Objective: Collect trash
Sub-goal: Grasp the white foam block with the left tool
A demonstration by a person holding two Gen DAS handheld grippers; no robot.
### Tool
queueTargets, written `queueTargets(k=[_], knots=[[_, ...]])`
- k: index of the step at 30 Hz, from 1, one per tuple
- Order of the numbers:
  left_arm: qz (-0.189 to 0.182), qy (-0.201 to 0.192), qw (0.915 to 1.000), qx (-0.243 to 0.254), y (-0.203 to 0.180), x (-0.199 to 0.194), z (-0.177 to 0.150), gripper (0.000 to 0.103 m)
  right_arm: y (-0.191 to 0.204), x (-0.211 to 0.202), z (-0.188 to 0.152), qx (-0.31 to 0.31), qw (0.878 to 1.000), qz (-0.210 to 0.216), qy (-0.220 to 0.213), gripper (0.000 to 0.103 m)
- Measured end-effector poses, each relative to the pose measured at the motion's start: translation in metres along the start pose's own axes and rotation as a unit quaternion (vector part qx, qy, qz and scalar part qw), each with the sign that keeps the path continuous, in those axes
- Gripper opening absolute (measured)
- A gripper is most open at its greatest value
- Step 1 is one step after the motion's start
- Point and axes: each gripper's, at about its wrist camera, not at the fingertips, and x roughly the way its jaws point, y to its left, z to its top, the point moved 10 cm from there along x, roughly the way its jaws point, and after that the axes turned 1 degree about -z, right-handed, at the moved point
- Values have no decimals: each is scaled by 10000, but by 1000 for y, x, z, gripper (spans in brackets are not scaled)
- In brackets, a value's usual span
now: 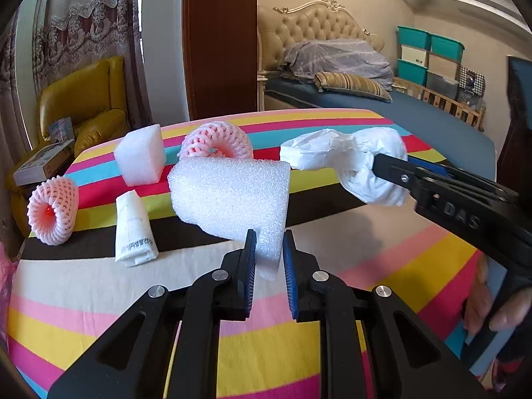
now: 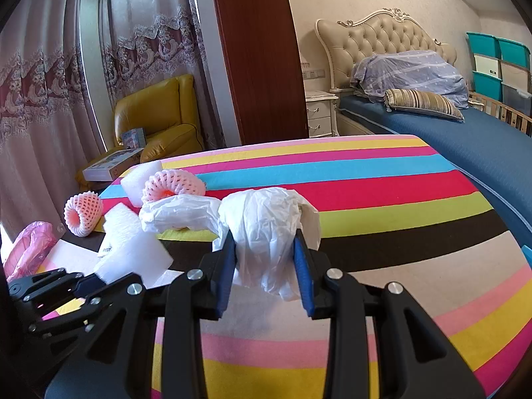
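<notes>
Foam sheet (image 1: pixel 229 196) clamped in left gripper (image 1: pixel 269 259), lifted off striped bench (image 1: pixel 365 266); crumpled paper (image 2: pixel 266 229) right of foam, clamped in right gripper (image 2: pixel 266 259).

Pink plastic bag (image 2: pixel 28 249) left of the striped table (image 2: pixel 382 183): cut by frame edge, contents unclear. Small print on folded white packet (image 1: pixel 134 229) on table: too tiny to read. Hand (image 1: pixel 488 302) at table's right side: mostly out of frame.
</notes>
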Motion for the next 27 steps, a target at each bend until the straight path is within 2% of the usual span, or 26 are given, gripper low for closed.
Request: queueTargets(k=[12, 27], knots=[[363, -326, 9988, -101, 24, -34, -6, 18, 20, -8, -1, -443, 9989, -19, -132, 32], [747, -788, 9939, -178, 59, -90, -15, 18, 76, -20, -21, -1218, 9922, 249, 14, 32]])
